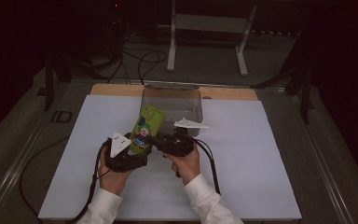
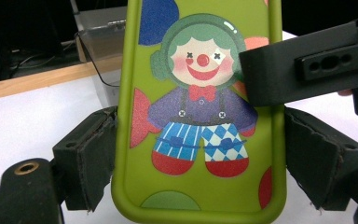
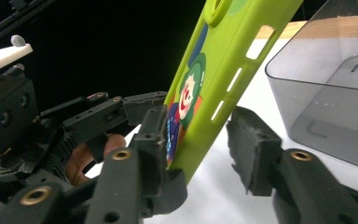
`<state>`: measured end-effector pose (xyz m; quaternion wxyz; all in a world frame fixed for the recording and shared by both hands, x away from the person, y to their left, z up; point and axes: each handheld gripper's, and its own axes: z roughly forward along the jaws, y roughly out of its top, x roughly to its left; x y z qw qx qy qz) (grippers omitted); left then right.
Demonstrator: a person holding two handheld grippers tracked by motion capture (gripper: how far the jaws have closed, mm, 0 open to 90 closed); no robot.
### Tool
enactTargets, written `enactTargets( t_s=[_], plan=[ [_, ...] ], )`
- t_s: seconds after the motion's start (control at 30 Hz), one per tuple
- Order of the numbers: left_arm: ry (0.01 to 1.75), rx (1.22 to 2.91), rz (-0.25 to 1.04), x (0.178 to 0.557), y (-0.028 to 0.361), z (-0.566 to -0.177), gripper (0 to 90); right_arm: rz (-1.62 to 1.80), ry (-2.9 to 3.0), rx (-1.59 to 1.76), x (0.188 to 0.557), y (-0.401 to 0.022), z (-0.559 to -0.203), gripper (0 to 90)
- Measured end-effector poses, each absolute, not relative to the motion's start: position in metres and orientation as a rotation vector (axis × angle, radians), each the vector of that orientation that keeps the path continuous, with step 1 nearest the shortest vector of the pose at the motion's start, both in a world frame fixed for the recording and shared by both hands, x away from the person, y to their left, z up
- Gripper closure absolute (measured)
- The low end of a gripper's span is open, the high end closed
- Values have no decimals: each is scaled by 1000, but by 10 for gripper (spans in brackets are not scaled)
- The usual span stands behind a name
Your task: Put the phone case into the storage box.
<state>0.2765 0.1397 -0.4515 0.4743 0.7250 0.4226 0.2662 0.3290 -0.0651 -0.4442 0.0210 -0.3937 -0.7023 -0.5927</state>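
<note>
Left gripper view: left gripper (image 2: 198,154) jaws clamp green phone case (image 2: 198,112); right gripper (image 3: 200,149) jaws straddle it loosely.

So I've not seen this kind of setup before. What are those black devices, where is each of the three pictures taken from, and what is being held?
A person sits at a table and holds a hand-operated two-jaw gripper in each hand; no robot arm is involved. The high view looks down from above. The other two pictures come from cameras riding on each gripper.

The left gripper is shut on the edges of a green phone case printed with a clown. The right gripper has one pad against the case's printed face, while the other pad stands off its back, so it has no grip yet.

On the white sheet behind the case stands a clear plastic box.
</note>
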Motion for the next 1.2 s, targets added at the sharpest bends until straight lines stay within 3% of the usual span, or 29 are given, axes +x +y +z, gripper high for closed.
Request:
enactTargets(
  t_s=[0.2,0.53,0.7,0.9,1.2],
  plan=[
    [1047,1748,637,276,138,-454,163,-1832,-2174,-1246,327,-63,-446,702],
    [1064,1738,625,276,135,-457,163,-1804,-2174,-1271,328,-59,-449,704],
    [1064,1743,616,277,135,-459,163,-1804,-2159,-1282,327,-58,-447,776],
    [1040,1742,606,278,137,-458,158,-1811,-2175,-1265,325,-57,-445,782],
    [983,1757,678,275,137,-457,109,-1833,-2177,-1239,326,-59,-442,781]
  ],
)
